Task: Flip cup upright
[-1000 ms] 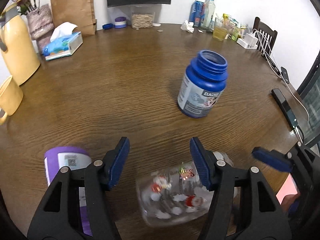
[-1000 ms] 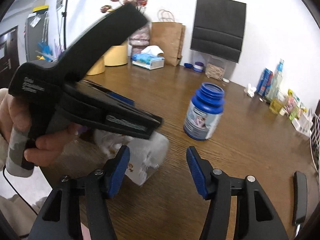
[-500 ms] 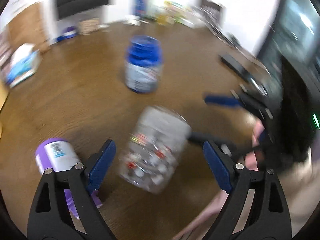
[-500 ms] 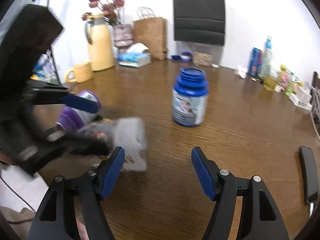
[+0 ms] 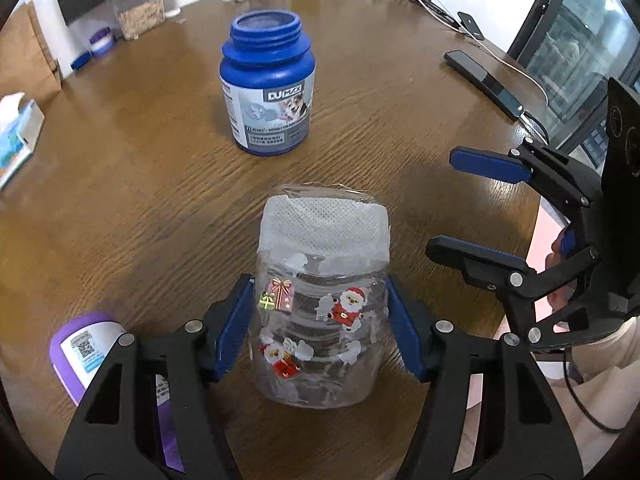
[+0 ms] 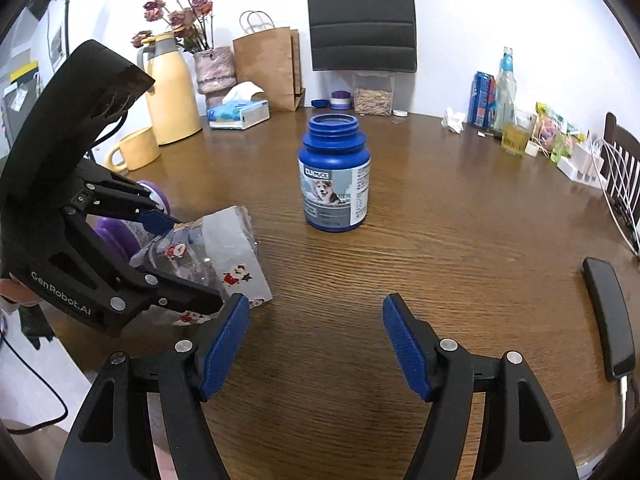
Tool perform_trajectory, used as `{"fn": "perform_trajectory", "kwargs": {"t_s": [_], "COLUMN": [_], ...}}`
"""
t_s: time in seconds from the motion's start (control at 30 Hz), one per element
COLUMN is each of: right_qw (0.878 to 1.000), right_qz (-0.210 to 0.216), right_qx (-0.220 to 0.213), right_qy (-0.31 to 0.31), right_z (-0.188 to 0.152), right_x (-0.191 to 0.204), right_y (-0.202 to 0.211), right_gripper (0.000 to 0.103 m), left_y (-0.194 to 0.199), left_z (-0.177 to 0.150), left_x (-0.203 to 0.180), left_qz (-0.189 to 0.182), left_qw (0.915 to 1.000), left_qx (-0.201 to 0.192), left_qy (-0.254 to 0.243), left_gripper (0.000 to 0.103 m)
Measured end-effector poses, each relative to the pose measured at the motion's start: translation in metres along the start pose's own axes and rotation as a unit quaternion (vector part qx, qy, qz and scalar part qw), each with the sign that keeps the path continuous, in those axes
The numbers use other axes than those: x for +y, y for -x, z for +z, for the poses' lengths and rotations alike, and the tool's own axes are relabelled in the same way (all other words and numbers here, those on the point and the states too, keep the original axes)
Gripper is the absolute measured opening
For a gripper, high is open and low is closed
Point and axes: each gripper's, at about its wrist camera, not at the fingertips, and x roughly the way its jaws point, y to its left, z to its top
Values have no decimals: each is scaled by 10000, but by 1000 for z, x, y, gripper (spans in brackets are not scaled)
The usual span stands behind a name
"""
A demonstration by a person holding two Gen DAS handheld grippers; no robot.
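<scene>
The cup [image 5: 320, 304] is clear plastic with Santa stickers and white paper inside. It lies tilted on its side at the near edge of the brown table [image 5: 140, 168]. My left gripper [image 5: 320, 332] is shut on the cup, one blue pad on each side. The right wrist view shows the cup [image 6: 216, 256] held in the left gripper [image 6: 182, 264]. My right gripper [image 6: 316, 344] is open and empty, right of the cup and apart from it; it also shows in the left wrist view [image 5: 464, 204].
An open blue bottle [image 5: 267, 84] stands mid-table beyond the cup. A purple bottle [image 5: 88, 356] lies just left of the left gripper. A black phone [image 6: 610, 316] lies at the right edge. A yellow jug [image 6: 170, 92], mug, tissue box and bags line the far side.
My left gripper closed its jaws onto the cup and swung round with it. My right gripper drew back to the right and stayed open.
</scene>
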Motion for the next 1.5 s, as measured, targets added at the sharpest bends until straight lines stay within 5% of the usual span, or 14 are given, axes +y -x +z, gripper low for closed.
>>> {"fn": "perform_trajectory", "kwargs": {"t_s": [0.13,0.37,0.57,0.67,0.83,1.0,1.17,1.3,1.5], "right_qw": [9999,9994,9870,9736,9476,9110,8908,8944,8949], "right_qz": [51,194,1348,2057,3011,3778,4114,4062,4034], "right_qx": [-44,-271,-839,-820,18,513,846,944,978], "right_qy": [-84,-45,-256,-555,-1064,-1573,-1734,-1616,-1635], "right_z": [6,38,122,169,244,280,293,292,286], "right_x": [-2,-3,6,24,27,34,42,47,41], "right_y": [-3,4,12,-7,-84,-146,-184,-196,-214], "right_gripper": [74,74,75,87,87,87,87,69,69], "left_y": [-11,35,85,99,110,117,106,94,80], "left_z": [0,13,26,32,39,49,58,59,58], "left_x": [7,34,80,99,121,145,166,174,185], "left_qz": [109,483,1187,1259,1437,1519,1245,1099,852], "left_qw": [9996,9948,9653,9505,9279,9133,9192,9201,9197], "left_qx": [240,-770,-2061,-2476,-3020,-3345,-3284,-3243,-3231], "left_qy": [94,460,1082,1392,1647,1760,1779,1900,2060], "left_gripper": [58,57,58,58,58,58,58,58,58]}}
